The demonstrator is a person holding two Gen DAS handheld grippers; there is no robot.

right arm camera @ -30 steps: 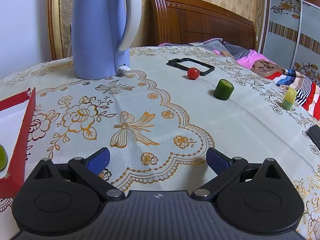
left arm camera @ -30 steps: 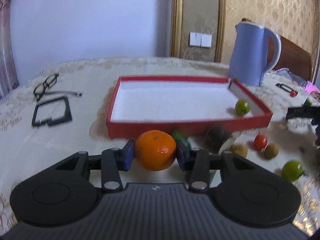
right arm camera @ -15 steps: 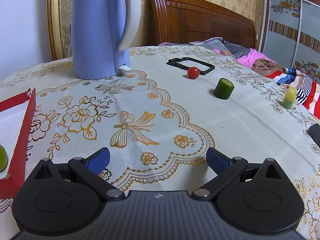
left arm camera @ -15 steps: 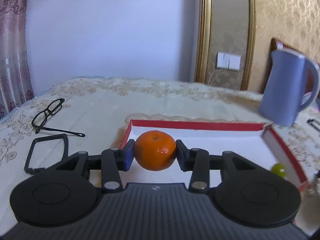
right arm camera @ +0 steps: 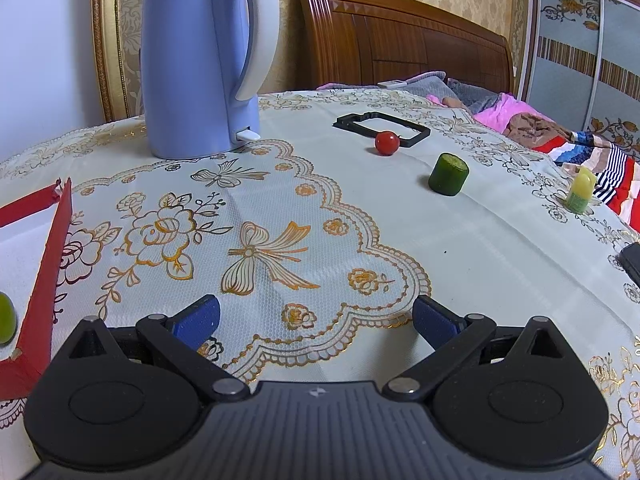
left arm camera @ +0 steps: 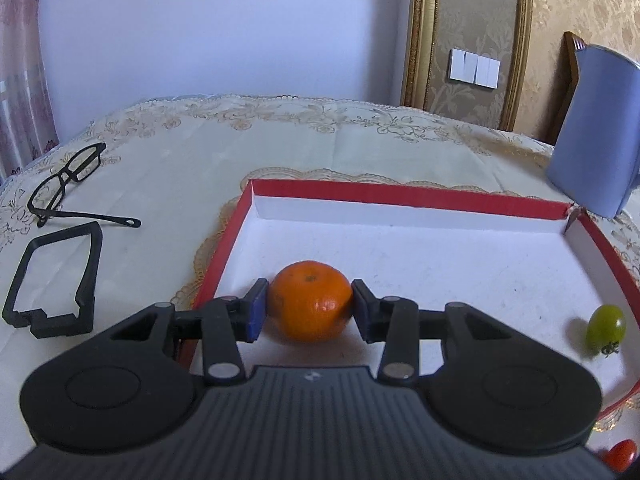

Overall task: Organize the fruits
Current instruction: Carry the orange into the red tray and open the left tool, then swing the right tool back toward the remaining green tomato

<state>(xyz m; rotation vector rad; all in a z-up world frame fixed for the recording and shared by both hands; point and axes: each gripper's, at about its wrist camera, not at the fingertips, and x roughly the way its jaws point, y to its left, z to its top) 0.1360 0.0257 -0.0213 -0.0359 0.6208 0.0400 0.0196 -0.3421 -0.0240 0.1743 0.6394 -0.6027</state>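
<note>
Cream lace with gold flowers covers the tabletop (right arm camera: 320, 208), and a shallow red tray (left arm camera: 400, 196) with a white floor sits on it as the landmark. Over the tray's near left part the left tool (left arm camera: 308, 310) tilts downward with one orange (left arm camera: 310, 300) between its blue pads; the jaws are just easing apart, the pads still touching the fruit's sides, and its stem dimple faces up and away, the fruit round with no real long axis and its underside at the tray floor. One green grape tomato (left arm camera: 606, 324) lies inside the tray near its right wall, long axis roughly upright in the view. Right of the tray the right tool (right arm camera: 316, 316) points down at bare lace, jaws spread wide, holding nothing. Beyond it lie one red cherry tomato (right arm camera: 387, 143), one green cucumber chunk (right arm camera: 448, 174) standing on end, and one blue kettle (right arm camera: 200, 60). Left of the tray rest one pair of glasses (left arm camera: 68, 176) and a black frame (left arm camera: 56, 276).
</note>
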